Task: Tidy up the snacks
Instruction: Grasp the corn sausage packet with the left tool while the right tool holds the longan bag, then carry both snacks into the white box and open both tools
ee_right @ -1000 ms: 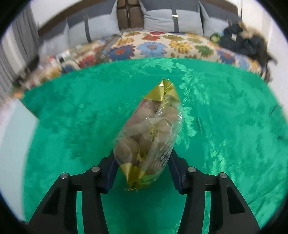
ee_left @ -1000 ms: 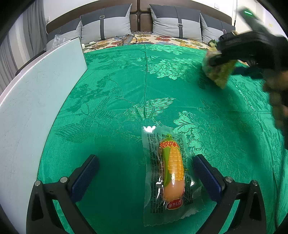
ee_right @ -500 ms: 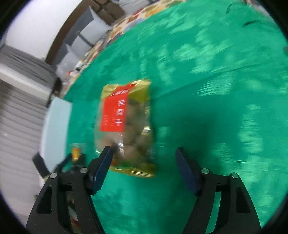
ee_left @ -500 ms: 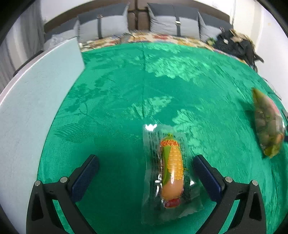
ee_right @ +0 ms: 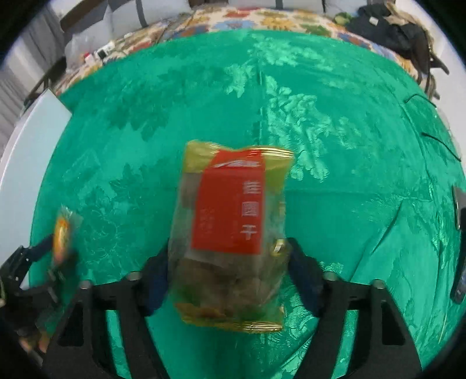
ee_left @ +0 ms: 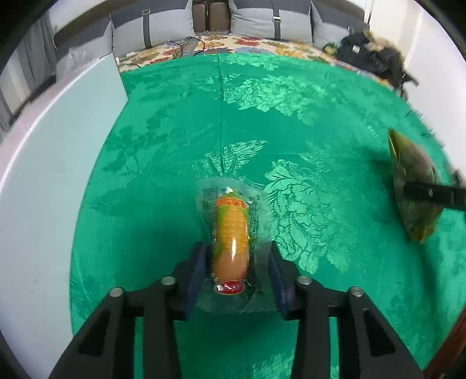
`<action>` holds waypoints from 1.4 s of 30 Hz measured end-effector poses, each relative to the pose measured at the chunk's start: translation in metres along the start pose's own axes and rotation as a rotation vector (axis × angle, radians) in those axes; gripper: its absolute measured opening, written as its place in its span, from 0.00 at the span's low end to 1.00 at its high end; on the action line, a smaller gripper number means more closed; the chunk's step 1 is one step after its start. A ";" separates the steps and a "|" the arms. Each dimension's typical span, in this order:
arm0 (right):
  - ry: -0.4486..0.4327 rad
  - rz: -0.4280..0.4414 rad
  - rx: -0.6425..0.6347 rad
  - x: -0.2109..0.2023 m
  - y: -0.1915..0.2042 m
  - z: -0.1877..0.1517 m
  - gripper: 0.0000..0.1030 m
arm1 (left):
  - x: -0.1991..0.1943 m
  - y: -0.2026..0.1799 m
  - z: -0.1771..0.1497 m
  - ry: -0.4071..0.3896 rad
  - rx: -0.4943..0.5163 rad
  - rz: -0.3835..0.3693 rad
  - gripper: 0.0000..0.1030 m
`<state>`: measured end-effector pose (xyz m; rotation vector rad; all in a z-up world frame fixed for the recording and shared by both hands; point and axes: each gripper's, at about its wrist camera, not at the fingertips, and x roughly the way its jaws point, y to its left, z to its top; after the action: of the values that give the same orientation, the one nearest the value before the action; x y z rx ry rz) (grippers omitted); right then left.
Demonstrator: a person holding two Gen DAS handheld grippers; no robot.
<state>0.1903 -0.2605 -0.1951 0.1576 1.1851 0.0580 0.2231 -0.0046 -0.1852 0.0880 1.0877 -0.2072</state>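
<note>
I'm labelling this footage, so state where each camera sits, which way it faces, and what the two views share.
Left wrist: on the left gripper, looking steeply down its jaws, which are closing on the corn sausage pack over the green cloth.
Right wrist: on the right gripper, looking down; jaws closing about the red-labelled snack bag.
Shared: each sees the other gripper and its snack, the cloth and the grey pillows.
</note>
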 end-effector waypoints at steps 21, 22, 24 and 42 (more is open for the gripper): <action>-0.132 0.278 0.082 -0.086 -0.004 -0.079 0.63 | -0.094 0.035 -0.039 -0.107 -0.161 -0.301 0.20; -0.134 0.280 0.085 -0.088 -0.005 -0.081 0.63 | -0.092 0.031 -0.040 -0.097 -0.139 -0.294 0.56; -0.132 0.282 0.091 -0.087 -0.007 -0.085 0.63 | -0.092 0.020 -0.042 -0.106 -0.092 -0.279 0.88; -0.140 0.294 0.130 -0.092 -0.021 -0.105 0.63 | 0.011 -0.014 -0.053 -0.057 0.028 -0.216 0.29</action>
<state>0.0574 -0.2836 -0.1527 0.4438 1.0189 0.2249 0.1788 -0.0108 -0.2187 -0.0108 1.0372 -0.4169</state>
